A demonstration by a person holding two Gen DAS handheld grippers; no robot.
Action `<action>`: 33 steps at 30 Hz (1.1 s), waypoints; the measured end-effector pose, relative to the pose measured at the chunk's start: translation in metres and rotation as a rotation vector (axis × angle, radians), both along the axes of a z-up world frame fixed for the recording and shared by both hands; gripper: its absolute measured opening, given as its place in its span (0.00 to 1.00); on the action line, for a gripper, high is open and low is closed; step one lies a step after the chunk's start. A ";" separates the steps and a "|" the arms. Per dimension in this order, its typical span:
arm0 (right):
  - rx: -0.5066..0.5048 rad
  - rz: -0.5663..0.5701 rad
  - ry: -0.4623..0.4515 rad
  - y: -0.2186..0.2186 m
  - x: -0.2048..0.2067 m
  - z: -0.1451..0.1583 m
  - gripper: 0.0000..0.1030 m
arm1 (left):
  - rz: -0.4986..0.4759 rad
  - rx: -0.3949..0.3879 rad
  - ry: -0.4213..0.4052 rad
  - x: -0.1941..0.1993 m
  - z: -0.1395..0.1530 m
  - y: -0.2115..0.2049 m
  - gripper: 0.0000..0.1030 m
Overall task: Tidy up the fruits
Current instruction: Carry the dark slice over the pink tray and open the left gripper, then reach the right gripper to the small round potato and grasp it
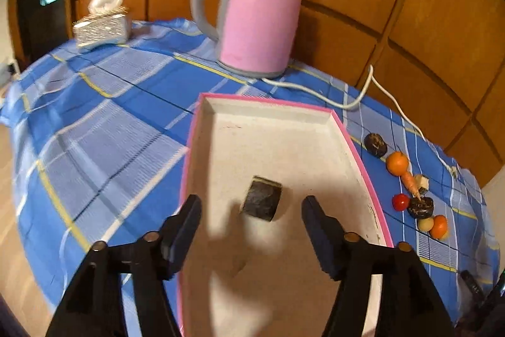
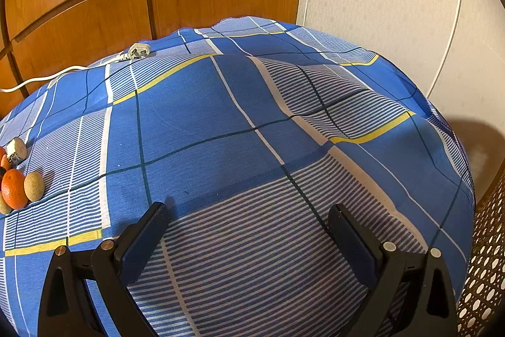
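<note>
The left tongs (image 1: 251, 217) hang open over the near half of the tray (image 1: 344, 128), gripping nothing. One dark block (image 1: 261, 198) lies alone on the tray floor, just ahead of the tips and between them; the rest of the tray is bare. The tray sits mid-table, in front of the kettle (image 1: 258, 11).

The other pieces lie in a loose row beside the tray's right edge, toward the right edge of the table: a dark round (image 1: 375, 144), an orange (image 1: 397, 163), a carrot (image 1: 410, 182), a red ball (image 1: 401, 201), and more behind.

They look like small, light, stiff toy pieces. The round ones would likely roll or slip, so a grip across the widest middle seems best; the carrot across its thick end.

The right tongs (image 2: 247, 226) are open and empty over bare cloth, well apart from the row.
</note>
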State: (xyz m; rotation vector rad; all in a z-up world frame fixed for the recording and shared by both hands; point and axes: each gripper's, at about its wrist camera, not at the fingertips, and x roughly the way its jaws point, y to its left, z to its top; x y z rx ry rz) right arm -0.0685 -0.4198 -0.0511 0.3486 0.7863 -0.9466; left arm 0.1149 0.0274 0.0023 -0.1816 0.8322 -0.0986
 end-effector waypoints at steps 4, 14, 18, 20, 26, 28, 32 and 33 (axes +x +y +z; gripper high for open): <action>0.000 0.000 -0.001 0.000 0.000 0.000 0.99 | 0.081 0.005 -0.021 -0.030 0.006 0.014 0.75; -0.001 0.000 0.000 0.000 0.000 0.000 0.99 | 0.201 -0.019 0.051 -0.096 -0.019 0.048 0.80; 0.001 0.002 -0.001 0.001 0.000 0.000 0.99 | 0.180 -0.004 0.075 -0.103 -0.030 0.041 0.81; 0.003 0.006 -0.003 0.002 0.000 0.001 0.99 | 0.156 0.012 0.066 -0.105 -0.031 0.036 0.81; -0.001 0.022 0.003 0.007 0.001 0.001 0.99 | 0.136 0.023 0.063 -0.110 -0.036 0.030 0.88; -0.006 0.027 0.009 0.008 0.001 0.001 0.99 | 0.147 0.021 0.078 -0.109 -0.042 0.032 0.89; 0.006 0.062 0.020 0.012 0.004 0.002 0.99 | 0.161 0.008 0.076 -0.105 -0.047 0.035 0.89; 0.017 0.076 0.023 0.013 0.005 0.003 0.99 | 0.161 0.011 0.078 -0.105 -0.047 0.035 0.89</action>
